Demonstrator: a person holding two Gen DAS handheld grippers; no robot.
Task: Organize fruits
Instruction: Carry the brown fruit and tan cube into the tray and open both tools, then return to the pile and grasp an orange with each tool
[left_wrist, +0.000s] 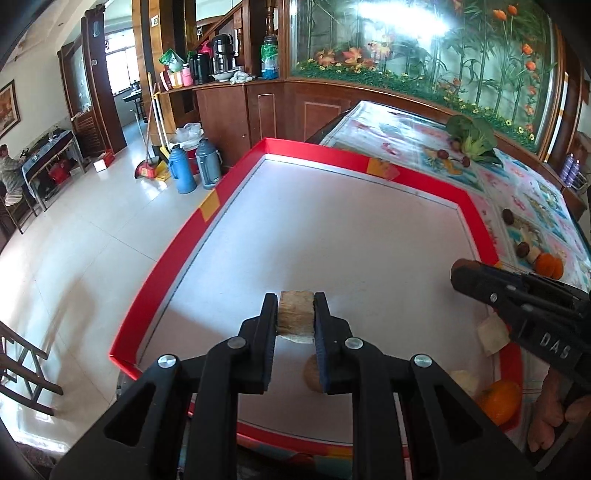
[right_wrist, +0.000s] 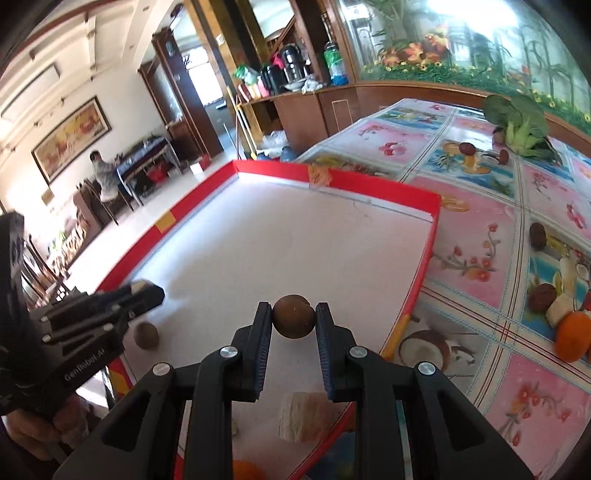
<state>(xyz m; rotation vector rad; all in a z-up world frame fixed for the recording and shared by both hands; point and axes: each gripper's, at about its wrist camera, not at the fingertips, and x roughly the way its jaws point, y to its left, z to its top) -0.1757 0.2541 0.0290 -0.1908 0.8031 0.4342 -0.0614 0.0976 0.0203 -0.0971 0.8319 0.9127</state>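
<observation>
Both my jaws are gripping fruit over the red-rimmed tray (left_wrist: 236, 173): the left gripper (left_wrist: 295, 317) is pinching a pale cut chunk (left_wrist: 295, 314) at lower centre, the right gripper (right_wrist: 293, 319) is clamping a brown round fruit (right_wrist: 293, 315), and I am judging that each needs lowering and releasing beside its kind.

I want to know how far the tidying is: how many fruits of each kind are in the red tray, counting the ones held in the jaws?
Brown balls: 2, one held by the right gripper
Pale chunks: 3, one held by the left gripper
Orange: 1
Total in the tray: 6
</observation>
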